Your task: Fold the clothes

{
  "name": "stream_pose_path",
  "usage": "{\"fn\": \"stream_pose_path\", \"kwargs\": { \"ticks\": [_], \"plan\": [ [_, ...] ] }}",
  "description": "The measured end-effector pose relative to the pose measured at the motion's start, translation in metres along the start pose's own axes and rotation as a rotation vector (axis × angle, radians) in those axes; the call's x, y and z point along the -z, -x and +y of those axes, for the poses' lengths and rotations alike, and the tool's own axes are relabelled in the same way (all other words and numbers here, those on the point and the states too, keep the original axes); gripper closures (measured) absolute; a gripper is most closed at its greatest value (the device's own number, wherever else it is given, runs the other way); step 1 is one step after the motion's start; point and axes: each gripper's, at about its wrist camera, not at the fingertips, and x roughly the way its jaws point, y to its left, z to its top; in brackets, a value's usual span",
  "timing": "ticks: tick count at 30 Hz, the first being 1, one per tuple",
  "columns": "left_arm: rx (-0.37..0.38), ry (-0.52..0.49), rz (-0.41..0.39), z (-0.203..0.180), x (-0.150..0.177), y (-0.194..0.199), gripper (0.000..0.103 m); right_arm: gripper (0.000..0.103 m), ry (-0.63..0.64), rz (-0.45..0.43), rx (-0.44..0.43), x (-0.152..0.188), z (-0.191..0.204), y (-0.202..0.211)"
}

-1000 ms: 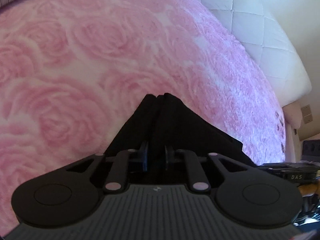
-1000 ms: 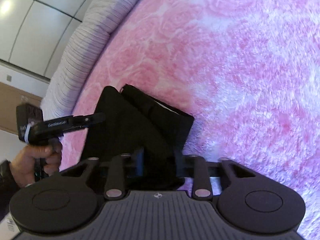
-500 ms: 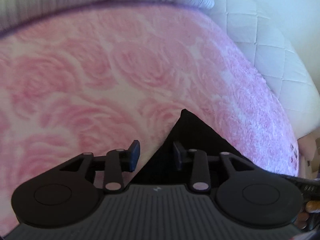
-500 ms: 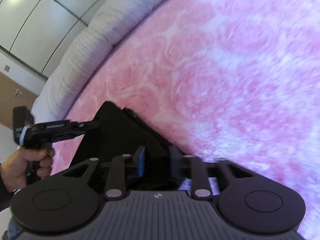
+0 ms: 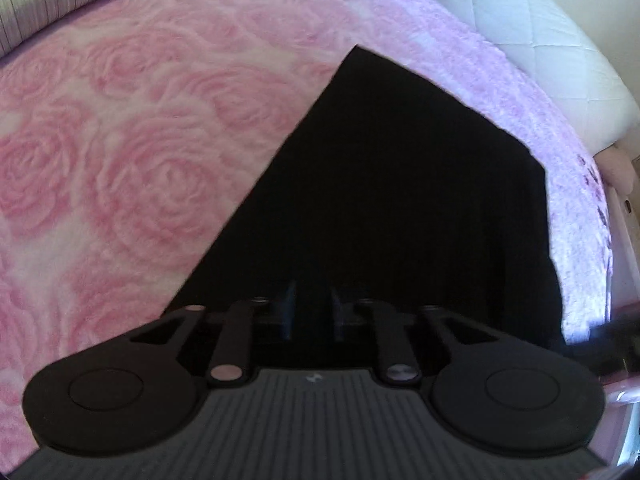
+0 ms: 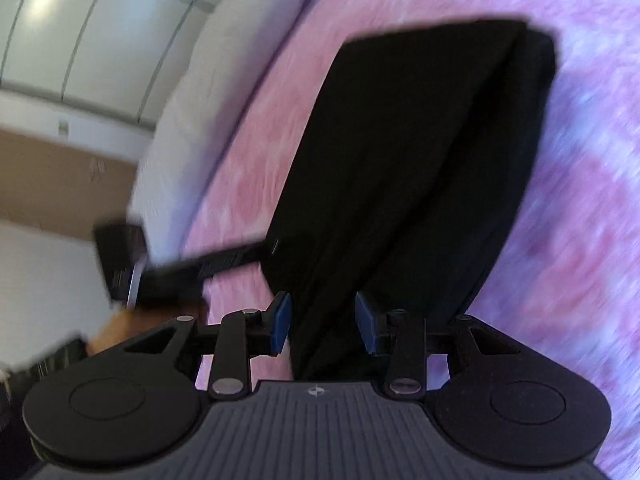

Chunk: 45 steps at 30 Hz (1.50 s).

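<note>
A black garment [image 5: 400,184] spreads flat ahead of my left gripper [image 5: 312,308] over the pink rose blanket [image 5: 132,152]. The left jaws stand close together on its near edge, dark against dark. In the right wrist view the same black garment [image 6: 420,168] runs away from my right gripper [image 6: 322,320] in long folds. A thick bunch of it fills the gap between the blue pads [image 6: 280,320]. My left gripper [image 6: 224,264] shows there too, blurred, meeting the garment's left edge, with a hand below it.
A striped grey pillow [image 5: 48,0] lies at the blanket's far left and a white quilted cushion [image 5: 540,32] at the far right. White cabinet panels [image 6: 80,20] and a brown wall band stand beyond the bed.
The left jaws opened half a second ago and have closed again on the garment. Both grippers have swung, and the garment now lies stretched out much longer ahead of them.
</note>
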Motion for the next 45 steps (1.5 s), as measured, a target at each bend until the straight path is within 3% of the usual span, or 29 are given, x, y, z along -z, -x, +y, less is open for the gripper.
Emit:
{"fn": "stream_pose_path", "kwargs": {
  "ticks": [5, 8, 10, 11, 13, 17, 18, 21, 27, 29, 31, 33, 34, 36, 40, 45],
  "plan": [
    [0.007, -0.015, -0.033, 0.003, -0.004, -0.002, 0.091, 0.061, 0.056, 0.018, 0.054, 0.029, 0.018, -0.011],
    [0.025, -0.016, -0.043, 0.010, -0.003, -0.003, 0.092, 0.052, 0.082, 0.016, 0.099, 0.040, 0.018, -0.022],
    [0.042, 0.000, -0.048, 0.019, -0.001, -0.009, 0.100, 0.057, 0.099, 0.015, 0.129, 0.048, 0.019, -0.030],
    [0.048, 0.016, -0.051, 0.024, 0.000, -0.012, 0.100, 0.066, 0.108, 0.015, 0.144, 0.052, 0.019, -0.034],
    [0.075, 0.049, -0.061, 0.032, 0.002, -0.017, 0.100, 0.070, 0.117, 0.008, 0.160, 0.056, 0.016, -0.040],
    [0.066, 0.041, -0.081, 0.032, 0.006, -0.019, 0.100, 0.060, 0.162, -0.042, 0.168, 0.061, 0.027, -0.044],
    [0.062, 0.037, -0.083, 0.031, 0.006, -0.019, 0.100, 0.066, 0.157, -0.048, 0.172, 0.061, 0.027, -0.045],
    [0.069, 0.027, -0.081, 0.033, 0.006, -0.022, 0.100, 0.103, 0.133, -0.034, 0.189, 0.063, 0.017, -0.037],
    [0.087, 0.031, -0.084, 0.036, 0.006, -0.021, 0.100, 0.103, 0.089, 0.000, 0.311, 0.063, -0.028, 0.011],
    [0.088, 0.034, -0.084, 0.036, 0.007, -0.011, 0.100, 0.102, 0.102, -0.002, 0.275, 0.066, -0.022, 0.015],
    [0.092, 0.032, -0.094, 0.036, 0.010, 0.002, 0.092, 0.089, 0.126, -0.008, 0.197, 0.070, -0.005, 0.014],
    [0.106, 0.030, -0.093, 0.039, 0.017, 0.016, 0.089, 0.064, 0.146, -0.011, 0.124, 0.073, 0.010, 0.010],
    [0.105, 0.019, -0.088, 0.040, 0.020, 0.019, 0.089, 0.060, 0.144, -0.005, 0.108, 0.073, 0.014, 0.003],
    [0.102, 0.005, -0.076, 0.041, 0.024, 0.020, 0.089, 0.060, 0.142, 0.011, 0.103, 0.073, 0.020, -0.015],
    [0.084, 0.010, -0.070, 0.042, 0.021, 0.008, 0.092, 0.061, 0.196, 0.009, 0.175, 0.078, 0.022, -0.041],
    [0.036, -0.006, -0.073, 0.038, 0.016, 0.001, 0.094, 0.072, 0.273, -0.092, 0.206, 0.076, 0.031, -0.056]
  ]
}}
